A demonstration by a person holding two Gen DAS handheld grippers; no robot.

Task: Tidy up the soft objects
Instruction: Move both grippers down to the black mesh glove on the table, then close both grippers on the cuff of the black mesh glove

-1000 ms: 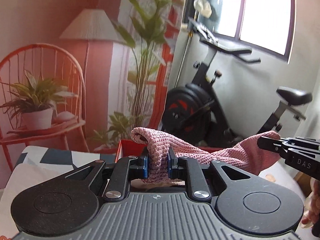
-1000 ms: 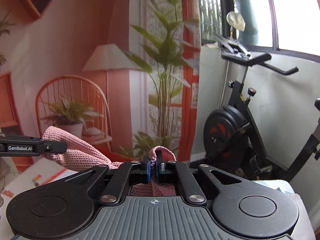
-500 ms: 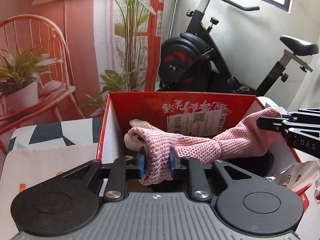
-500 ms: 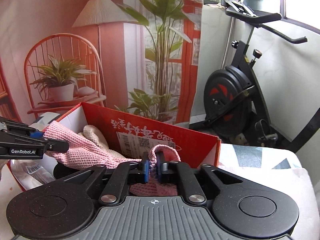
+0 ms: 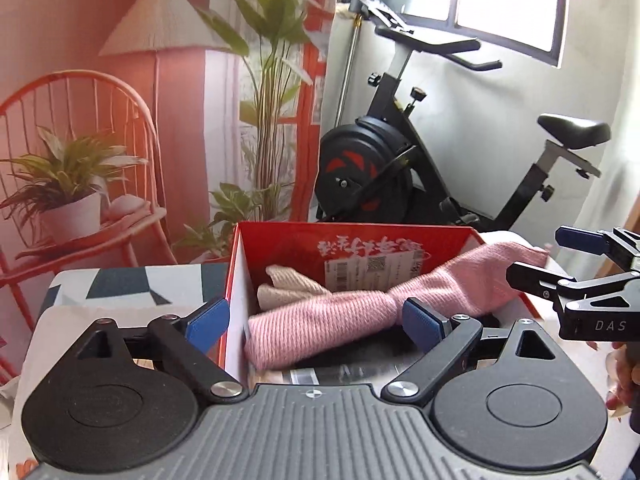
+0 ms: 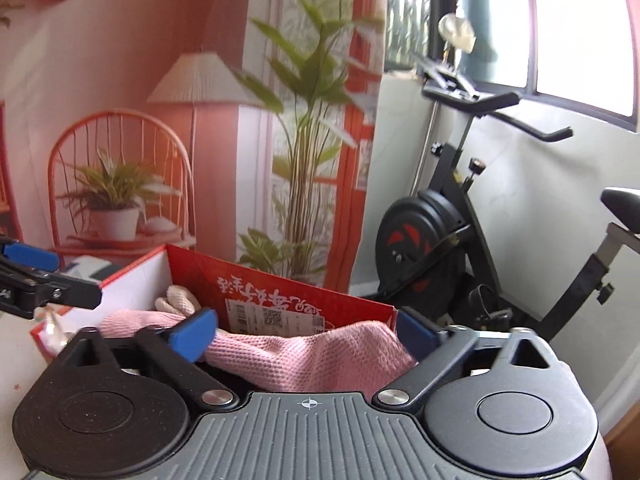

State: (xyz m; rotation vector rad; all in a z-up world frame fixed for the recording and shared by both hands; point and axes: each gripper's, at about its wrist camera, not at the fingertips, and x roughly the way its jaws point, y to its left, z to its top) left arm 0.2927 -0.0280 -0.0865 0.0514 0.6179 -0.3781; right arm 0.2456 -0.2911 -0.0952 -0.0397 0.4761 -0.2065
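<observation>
A pink knitted cloth (image 5: pixel 360 308) lies twisted across the red cardboard box (image 5: pixel 360 236), its right end draped over the box's right rim. A cream cloth (image 5: pixel 288 284) lies under it at the back of the box. My left gripper (image 5: pixel 316 320) is open, its blue pads either side of the cloth's left end, not gripping it. My right gripper (image 6: pixel 304 330) is open over the cloth's (image 6: pixel 320 356) right end at the box's (image 6: pixel 280 288) corner. The right gripper also shows in the left wrist view (image 5: pixel 560 256), open.
The box stands on a table with a white and dark patterned cover (image 5: pixel 120 288). A crinkled wrapper (image 6: pixel 52 324) lies by the box's left side. Behind are an exercise bike (image 5: pixel 400 168) and a printed backdrop of a chair and plants (image 5: pixel 80 160).
Both grippers lowered the pink cloth into the red box and then opened, letting it go. The cloth now rests in the box with one end over the rim.
</observation>
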